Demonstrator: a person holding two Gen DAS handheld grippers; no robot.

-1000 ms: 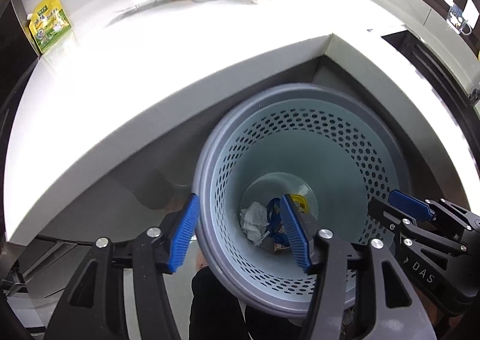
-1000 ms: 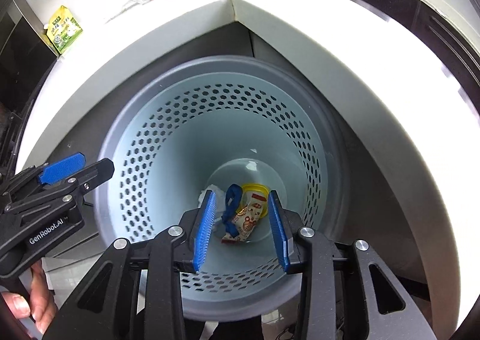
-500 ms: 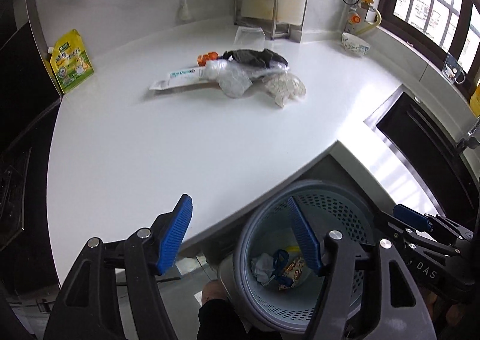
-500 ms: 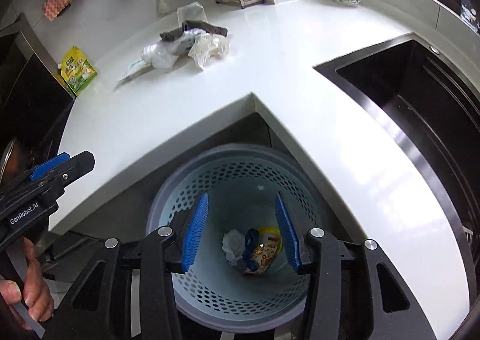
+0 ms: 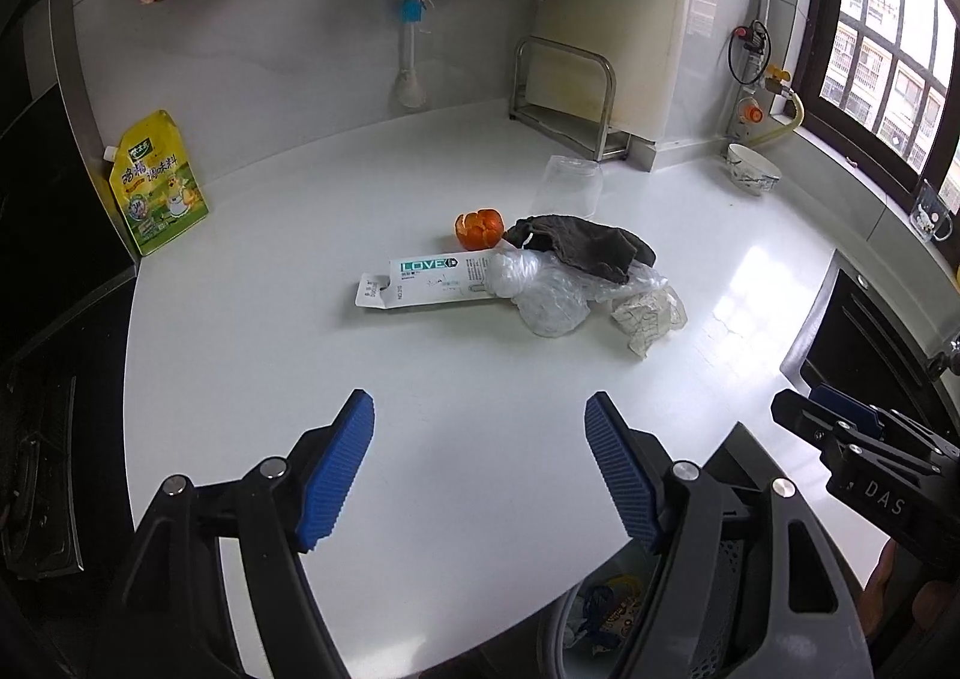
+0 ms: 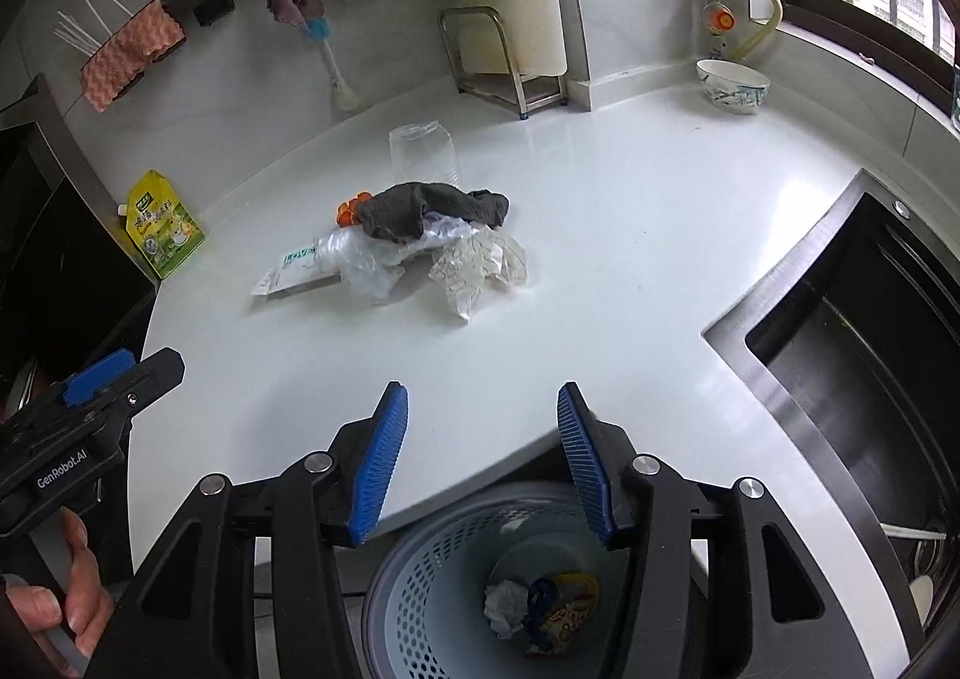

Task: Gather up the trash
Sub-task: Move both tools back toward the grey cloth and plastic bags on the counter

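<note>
Trash pile [image 5: 528,271] on counter [image 5: 300,367]

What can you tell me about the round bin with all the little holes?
The wastebasket is round and plastic, with a grey rim outside and a pale blue inner wall full of small holes. It stands upright on the floor, tucked below the corner of the white countertop, with its mouth open upward. At its bottom lie a crumpled white tissue, a blue scrap and a colourful snack wrapper. The right wrist view looks down into it past that gripper's black arms; nothing grips it.
</note>
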